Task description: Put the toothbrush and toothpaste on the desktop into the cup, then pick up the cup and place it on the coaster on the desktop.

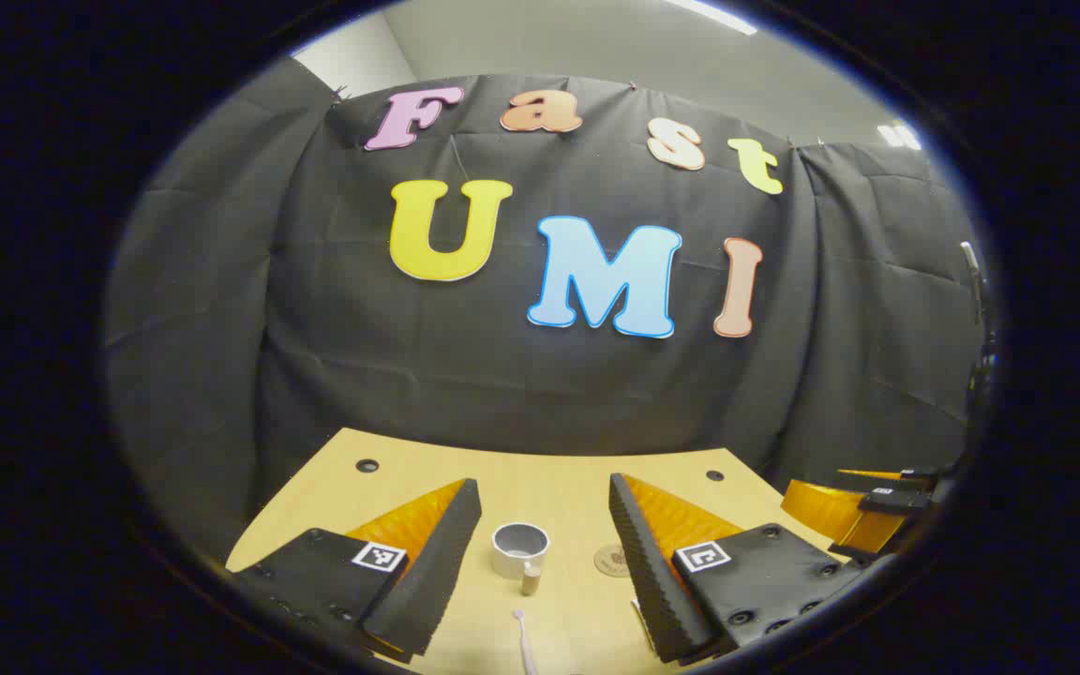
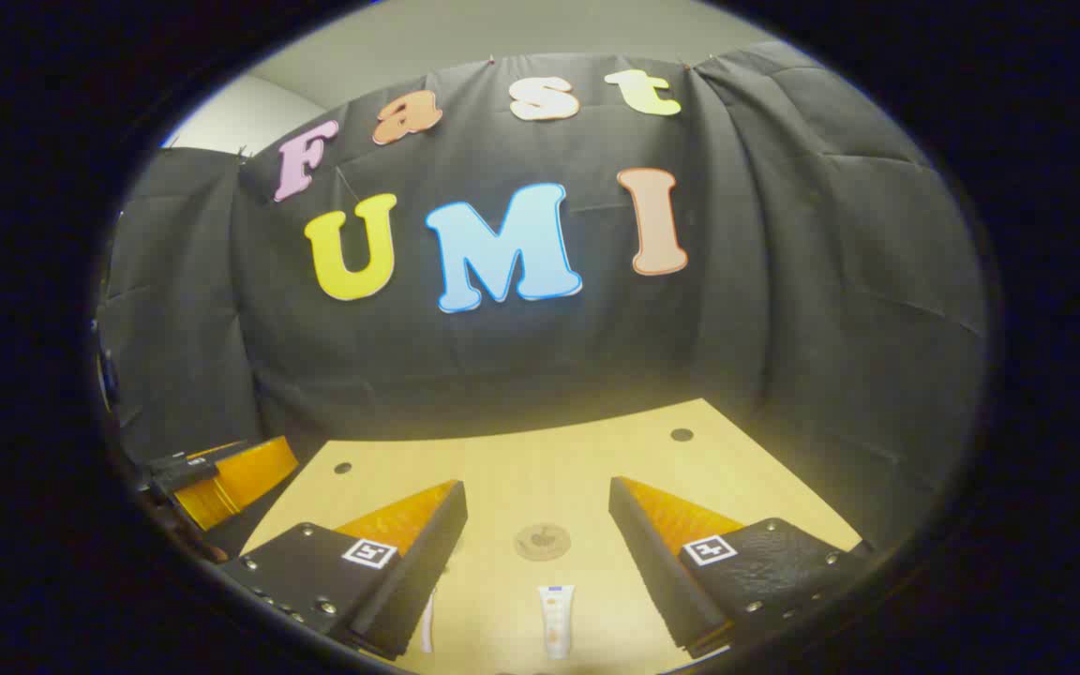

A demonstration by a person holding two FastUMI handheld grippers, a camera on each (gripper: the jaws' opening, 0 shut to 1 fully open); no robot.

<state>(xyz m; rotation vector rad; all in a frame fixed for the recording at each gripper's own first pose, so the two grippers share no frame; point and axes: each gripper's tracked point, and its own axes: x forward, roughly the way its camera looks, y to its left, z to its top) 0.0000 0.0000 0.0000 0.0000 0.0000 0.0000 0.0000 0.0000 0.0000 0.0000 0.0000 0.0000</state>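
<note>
Near the cup: cup (image 1: 520,548) sits upright on the desk (image 1: 559,487), coaster (image 1: 612,561) just right of it.
Brush: toothbrush (image 1: 525,639) lies just in front of the cup, so your left gripper (image 1: 540,562), spread wide and empty, is lined up; drop low, pinch the handle mid-way.
Paste: toothpaste (image 2: 556,619) lies in front of the coaster, between your right gripper (image 2: 537,562) fingers, also wide and empty.

Square-tagged, screw-studded claw (image 1: 546,525) mounts
</note>
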